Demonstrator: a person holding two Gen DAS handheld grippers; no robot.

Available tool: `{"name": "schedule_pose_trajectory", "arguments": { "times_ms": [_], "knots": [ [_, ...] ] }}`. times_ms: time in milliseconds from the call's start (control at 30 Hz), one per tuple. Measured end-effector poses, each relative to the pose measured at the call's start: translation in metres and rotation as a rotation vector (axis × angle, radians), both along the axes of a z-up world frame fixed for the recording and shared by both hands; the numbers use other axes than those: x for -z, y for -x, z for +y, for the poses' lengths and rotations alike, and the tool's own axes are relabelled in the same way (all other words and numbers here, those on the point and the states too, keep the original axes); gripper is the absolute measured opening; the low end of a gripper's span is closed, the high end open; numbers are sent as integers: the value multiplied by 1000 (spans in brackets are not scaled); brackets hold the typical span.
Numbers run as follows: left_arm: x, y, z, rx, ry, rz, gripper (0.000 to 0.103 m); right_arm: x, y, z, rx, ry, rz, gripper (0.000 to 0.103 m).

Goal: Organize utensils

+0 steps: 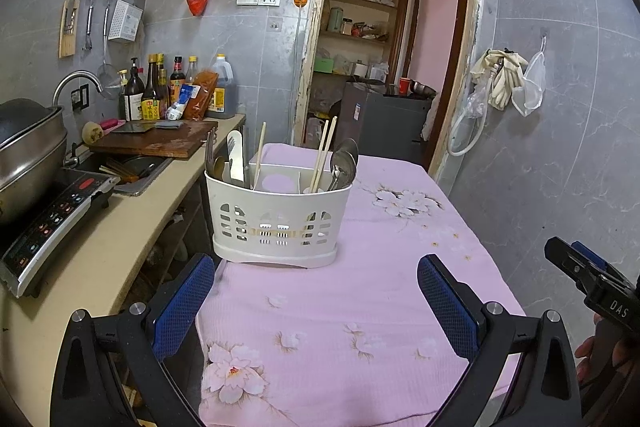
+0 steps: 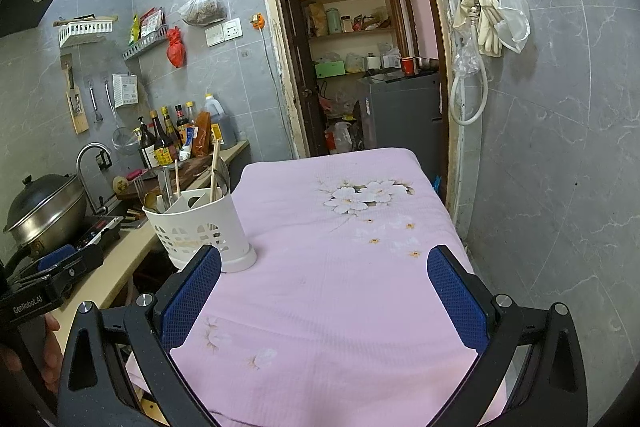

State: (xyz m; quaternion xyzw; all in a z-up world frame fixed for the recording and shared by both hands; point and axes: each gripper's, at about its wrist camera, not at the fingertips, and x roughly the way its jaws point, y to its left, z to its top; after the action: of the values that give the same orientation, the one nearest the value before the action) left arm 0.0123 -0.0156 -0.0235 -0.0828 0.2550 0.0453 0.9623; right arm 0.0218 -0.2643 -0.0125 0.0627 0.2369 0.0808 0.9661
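Observation:
A white slotted utensil caddy [image 1: 276, 227] stands on the pink flowered tablecloth [image 1: 340, 307] near its left edge. It holds forks and a knife [image 1: 236, 159] at the left, chopsticks [image 1: 324, 155] in the middle and spoons [image 1: 344, 163] at the right. It also shows in the right wrist view [image 2: 200, 227]. My left gripper [image 1: 316, 291] is open and empty, just short of the caddy. My right gripper [image 2: 324, 287] is open and empty over the bare cloth [image 2: 340, 267], to the right of the caddy.
A counter [image 1: 120, 227] runs along the left with an induction cooker [image 1: 52, 227], a steel wok [image 1: 28, 155], a sink, a wooden cutting board [image 1: 156, 139] and sauce bottles [image 1: 160, 87]. A doorway [image 1: 380, 47] lies behind the table. A tiled wall is at the right.

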Motion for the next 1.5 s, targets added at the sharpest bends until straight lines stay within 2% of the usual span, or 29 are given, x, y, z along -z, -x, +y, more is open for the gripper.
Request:
{"name": "schedule_pose_trajectory", "arguments": {
  "times_ms": [1500],
  "knots": [
    [1,0,-1,2,-1,2,102,1,2,4,-3,-2,6,102]
  ]
}}
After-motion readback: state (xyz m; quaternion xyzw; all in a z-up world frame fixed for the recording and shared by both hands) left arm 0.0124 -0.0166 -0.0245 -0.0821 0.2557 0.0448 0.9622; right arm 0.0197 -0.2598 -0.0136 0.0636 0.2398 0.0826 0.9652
